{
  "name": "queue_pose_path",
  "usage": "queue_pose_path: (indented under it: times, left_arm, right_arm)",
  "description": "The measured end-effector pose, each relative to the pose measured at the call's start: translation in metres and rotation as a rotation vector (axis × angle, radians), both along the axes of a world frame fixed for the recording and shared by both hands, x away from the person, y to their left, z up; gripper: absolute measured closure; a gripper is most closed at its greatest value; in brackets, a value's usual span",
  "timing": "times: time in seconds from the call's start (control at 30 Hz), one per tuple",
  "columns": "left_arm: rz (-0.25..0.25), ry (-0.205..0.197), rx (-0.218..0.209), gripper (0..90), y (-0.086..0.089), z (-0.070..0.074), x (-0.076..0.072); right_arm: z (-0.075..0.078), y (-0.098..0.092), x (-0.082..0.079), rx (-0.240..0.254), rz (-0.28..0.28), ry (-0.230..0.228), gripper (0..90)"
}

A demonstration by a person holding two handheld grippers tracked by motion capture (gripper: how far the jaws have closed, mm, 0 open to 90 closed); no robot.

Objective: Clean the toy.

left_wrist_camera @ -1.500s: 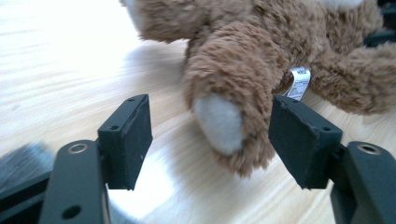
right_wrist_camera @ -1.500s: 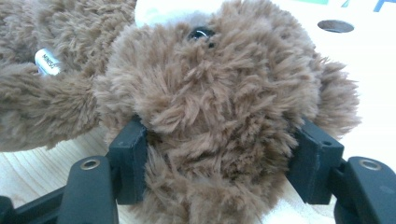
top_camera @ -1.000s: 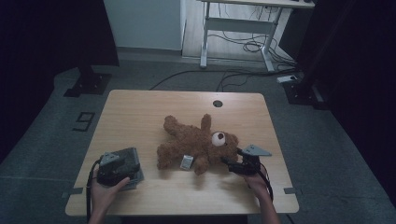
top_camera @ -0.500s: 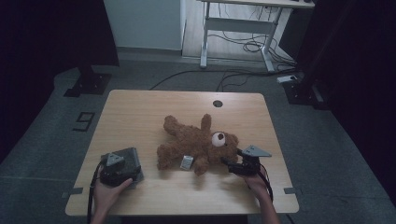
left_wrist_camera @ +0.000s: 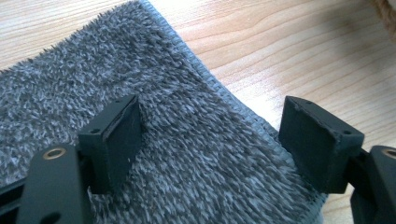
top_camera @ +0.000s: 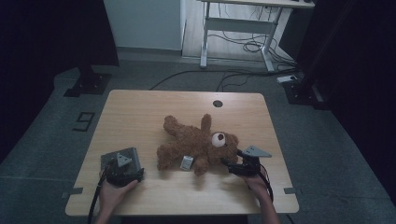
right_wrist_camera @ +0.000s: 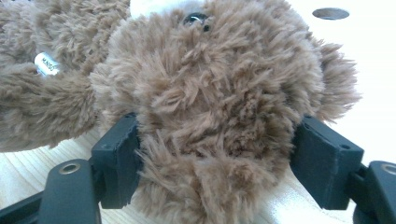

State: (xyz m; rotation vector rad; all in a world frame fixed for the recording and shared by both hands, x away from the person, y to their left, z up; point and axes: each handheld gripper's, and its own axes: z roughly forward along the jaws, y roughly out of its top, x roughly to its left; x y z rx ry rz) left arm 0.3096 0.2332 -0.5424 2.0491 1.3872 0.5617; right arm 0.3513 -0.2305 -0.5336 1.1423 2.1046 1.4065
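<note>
Now we've sunk our left gripper (left_wrist_camera: 210, 154), jaws just widened, onto the grey towel (left_wrist_camera: 93, 93) (ungripped); our right gripper (right_wrist_camera: 215, 158) pinches the teddy bear (top_camera: 196, 142).

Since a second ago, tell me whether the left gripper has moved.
Yes. The left gripper has slid toward the table's near edge, off the grey cloth it covered. Its jaws have just been opening; they straddle the cloth's corner without pinching it.

A large "9" (top_camera: 84, 121) is marked on the floor left of the table; the teddy's tag (right_wrist_camera: 45, 64) is unreadable.
</note>
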Motion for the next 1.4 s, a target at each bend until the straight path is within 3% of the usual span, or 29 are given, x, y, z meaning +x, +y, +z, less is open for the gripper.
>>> queue_pose_path:
  times: [0.23, 0.3, 0.33, 0.37, 0.43, 0.47, 0.63, 0.83, 0.97, 1.2, 1.4]
  left_arm:
    - [0.018, -0.013, 0.005, 27.7, 0.001, 0.000, 0.000]
    - [0.020, -0.020, 0.010, 38.7, 0.003, 0.001, -0.001]
    - [0.022, -0.029, 0.011, 38.7, 0.004, 0.001, -0.001]
    - [0.018, -0.041, 0.012, 50.8, 0.006, 0.000, -0.002]
    - [0.016, -0.051, 0.006, 54.3, 0.010, 0.000, -0.002]
    - [0.016, -0.057, 0.008, 63.5, 0.013, 0.000, -0.003]
    - [0.015, -0.069, 0.008, 72.8, 0.014, 0.001, -0.004]
    - [-0.017, -0.089, -0.055, 78.2, 0.020, 0.008, -0.007]
    - [-0.023, -0.133, -0.085, 78.2, 0.022, 0.018, -0.011]
    - [-0.059, -0.168, -0.255, 78.6, 0.031, 0.034, -0.016]
    - [-0.094, -0.173, -0.284, 79.1, 0.031, 0.036, -0.017]
  right_arm:
    - [-0.001, -0.001, 0.001, 0.007, 0.001, 0.003, 24.6]
    - [-0.001, -0.001, 0.000, 0.005, 0.001, 0.004, 24.6]
    - [-0.001, -0.001, 0.000, 0.004, 0.001, 0.004, 24.6]
    - [-0.001, -0.001, 0.000, 0.004, 0.000, 0.005, 24.7]
    - [-0.001, 0.000, 0.000, 0.004, 0.000, 0.006, 24.6]
    - [-0.001, -0.001, 0.000, 0.005, 0.000, 0.007, 24.7]
    - [-0.001, -0.001, 0.000, 0.006, 0.001, 0.008, 24.7]
    - [-0.001, -0.001, 0.000, 0.009, 0.002, 0.017, 24.7]
    - [-0.002, -0.001, 0.000, 0.012, 0.003, 0.019, 24.7]
    - [-0.002, -0.001, 0.000, 0.011, 0.003, 0.019, 24.7]
    - [-0.002, -0.001, 0.000, 0.013, 0.004, 0.019, 24.7]
